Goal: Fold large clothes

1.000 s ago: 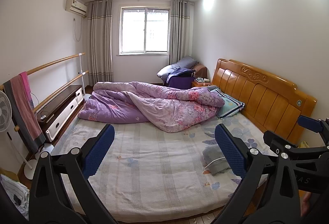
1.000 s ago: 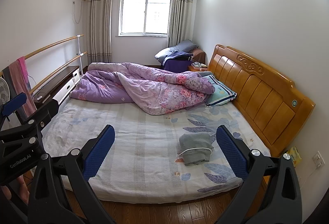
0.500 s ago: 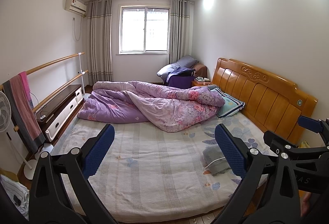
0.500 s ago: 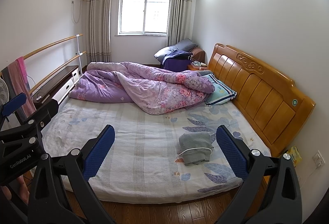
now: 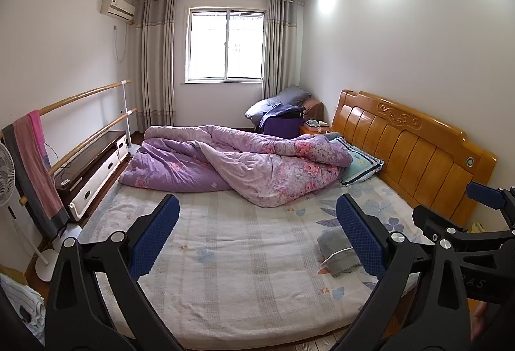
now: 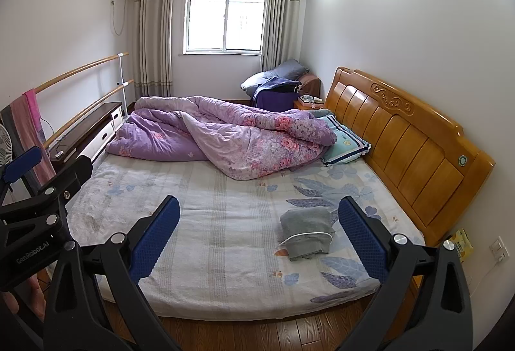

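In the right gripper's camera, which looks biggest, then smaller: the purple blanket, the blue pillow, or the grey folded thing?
1. Purple blanket, clearly largest.
2. Grey folded thing and blue pillow look about equal; the grey one is nearer, so no ranking.

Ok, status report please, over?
Left gripper open, right gripper open, both empty. Folded grey garment on bed, untouched. Rumpled purple floral quilt beyond.

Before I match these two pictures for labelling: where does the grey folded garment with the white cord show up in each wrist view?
Left wrist view: the grey folded garment lies lower right on the bed, partly behind the right blue finger.
Right wrist view: the same garment lies right of centre, in full view between the fingers.
Shared landmark: the wooden headboard, just right of it in both.
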`<action>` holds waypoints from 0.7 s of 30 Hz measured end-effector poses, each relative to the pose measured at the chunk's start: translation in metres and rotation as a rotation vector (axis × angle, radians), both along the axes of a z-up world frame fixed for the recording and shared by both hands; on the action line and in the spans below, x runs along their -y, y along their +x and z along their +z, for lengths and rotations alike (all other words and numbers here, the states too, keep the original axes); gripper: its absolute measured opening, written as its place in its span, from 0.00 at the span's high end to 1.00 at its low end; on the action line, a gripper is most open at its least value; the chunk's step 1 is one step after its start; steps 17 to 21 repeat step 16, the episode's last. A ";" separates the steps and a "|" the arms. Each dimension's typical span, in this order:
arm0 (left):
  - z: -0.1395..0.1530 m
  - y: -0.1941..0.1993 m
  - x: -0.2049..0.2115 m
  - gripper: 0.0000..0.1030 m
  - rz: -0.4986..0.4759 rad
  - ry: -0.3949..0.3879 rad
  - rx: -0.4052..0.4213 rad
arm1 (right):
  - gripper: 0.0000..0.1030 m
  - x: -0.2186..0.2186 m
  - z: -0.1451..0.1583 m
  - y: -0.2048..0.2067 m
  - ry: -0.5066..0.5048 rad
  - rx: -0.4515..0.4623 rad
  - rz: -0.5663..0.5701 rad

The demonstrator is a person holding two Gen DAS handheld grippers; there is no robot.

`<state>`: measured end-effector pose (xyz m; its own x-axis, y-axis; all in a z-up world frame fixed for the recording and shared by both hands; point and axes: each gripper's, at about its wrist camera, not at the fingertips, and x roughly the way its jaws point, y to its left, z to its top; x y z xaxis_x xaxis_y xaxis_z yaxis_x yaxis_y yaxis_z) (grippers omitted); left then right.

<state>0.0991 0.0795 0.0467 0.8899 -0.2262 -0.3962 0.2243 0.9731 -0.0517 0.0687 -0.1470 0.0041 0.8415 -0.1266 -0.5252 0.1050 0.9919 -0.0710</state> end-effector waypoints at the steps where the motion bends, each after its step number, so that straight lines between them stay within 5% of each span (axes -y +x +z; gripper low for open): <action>1: -0.001 0.001 0.000 0.05 -0.003 0.000 -0.002 | 0.07 0.000 -0.001 0.000 0.000 -0.001 0.000; 21: -0.018 0.027 -0.019 0.05 0.014 -0.002 -0.043 | 0.07 -0.017 -0.009 0.026 0.005 -0.025 0.026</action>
